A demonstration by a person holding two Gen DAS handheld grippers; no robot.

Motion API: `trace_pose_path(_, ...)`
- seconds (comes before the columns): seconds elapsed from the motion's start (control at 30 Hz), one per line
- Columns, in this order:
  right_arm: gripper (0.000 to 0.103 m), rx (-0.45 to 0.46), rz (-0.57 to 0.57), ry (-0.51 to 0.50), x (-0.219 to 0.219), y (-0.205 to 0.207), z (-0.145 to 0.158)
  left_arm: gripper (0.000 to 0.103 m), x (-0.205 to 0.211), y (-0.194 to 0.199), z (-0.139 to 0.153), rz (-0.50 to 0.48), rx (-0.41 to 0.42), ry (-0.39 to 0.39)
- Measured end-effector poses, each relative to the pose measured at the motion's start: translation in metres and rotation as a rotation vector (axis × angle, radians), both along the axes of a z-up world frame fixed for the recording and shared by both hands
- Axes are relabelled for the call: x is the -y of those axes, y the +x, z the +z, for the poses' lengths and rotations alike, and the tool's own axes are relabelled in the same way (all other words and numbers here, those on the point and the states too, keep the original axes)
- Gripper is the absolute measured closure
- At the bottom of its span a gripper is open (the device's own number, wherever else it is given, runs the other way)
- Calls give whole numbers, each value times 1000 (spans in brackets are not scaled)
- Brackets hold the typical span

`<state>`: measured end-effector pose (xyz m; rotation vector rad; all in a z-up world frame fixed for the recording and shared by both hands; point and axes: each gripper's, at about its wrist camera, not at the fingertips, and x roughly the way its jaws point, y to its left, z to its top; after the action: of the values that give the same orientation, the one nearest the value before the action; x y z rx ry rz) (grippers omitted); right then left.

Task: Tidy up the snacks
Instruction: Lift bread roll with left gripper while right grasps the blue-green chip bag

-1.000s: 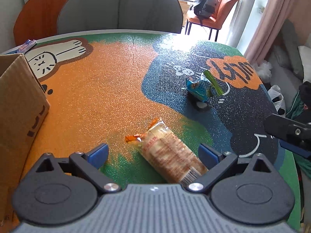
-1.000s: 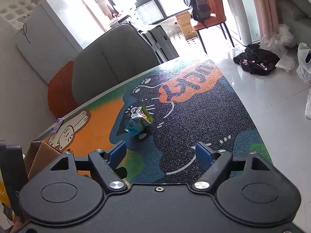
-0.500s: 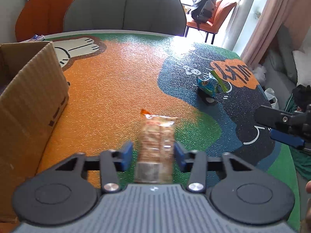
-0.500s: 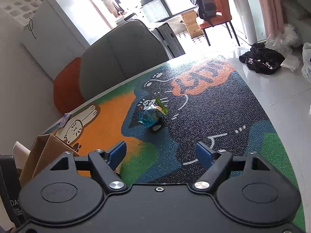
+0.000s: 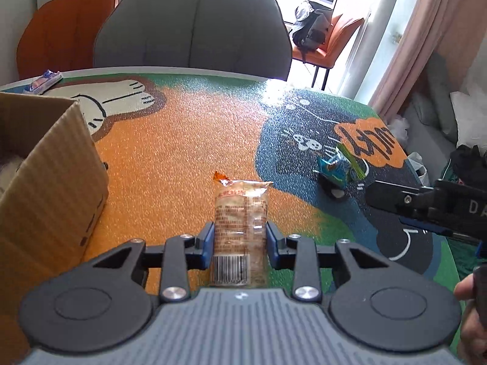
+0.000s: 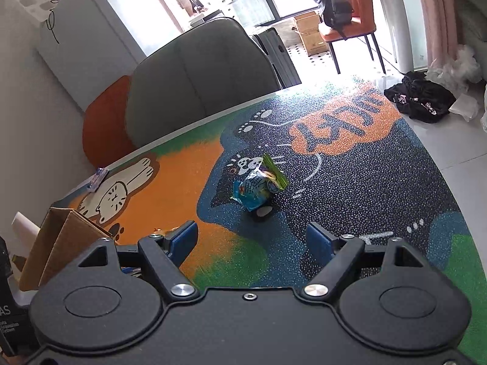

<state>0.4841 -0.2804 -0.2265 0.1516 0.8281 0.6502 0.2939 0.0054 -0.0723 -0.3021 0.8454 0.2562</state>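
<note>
Between the blue pads (image 5: 208,241) of the black-and-grey left gripper (image 5: 240,240) sits a clear cracker packet (image 5: 240,228), pale tan inside, with red lettering, an orange crimped tip and a white barcode panel. Left of it stands a plain brown cardboard box (image 5: 51,182). The table mat (image 5: 182,140) beneath is speckled orange, green and dark blue, with a white cartoon cat paw outlined in brown and an orange speech bubble. Ahead of the black right gripper (image 6: 252,240), also blue-padded, lies a blue-and-green snack bag (image 6: 258,184). Beyond the table are a grey chair (image 5: 194,27) and an orange chair (image 5: 64,27).
</note>
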Motion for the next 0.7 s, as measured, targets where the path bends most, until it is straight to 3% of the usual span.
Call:
trace_pose_path(0.17,23,-17,11,-31,-15,21,-7,70,-8,13,-4,-1,10,-1)
trace_pose_path(0.27,17,-11,15,-50,-23,30,-10,69,-14,18,-7,22,17,-9)
trace_pose_path(0.6,16,25,15,-120,-49,51,-19,69,-25,29,-11,36,37,-23)
trace_pose_path(0.7,42,53,24,-164,-55,49,-17,69,-27,29,-11,42,41,-29)
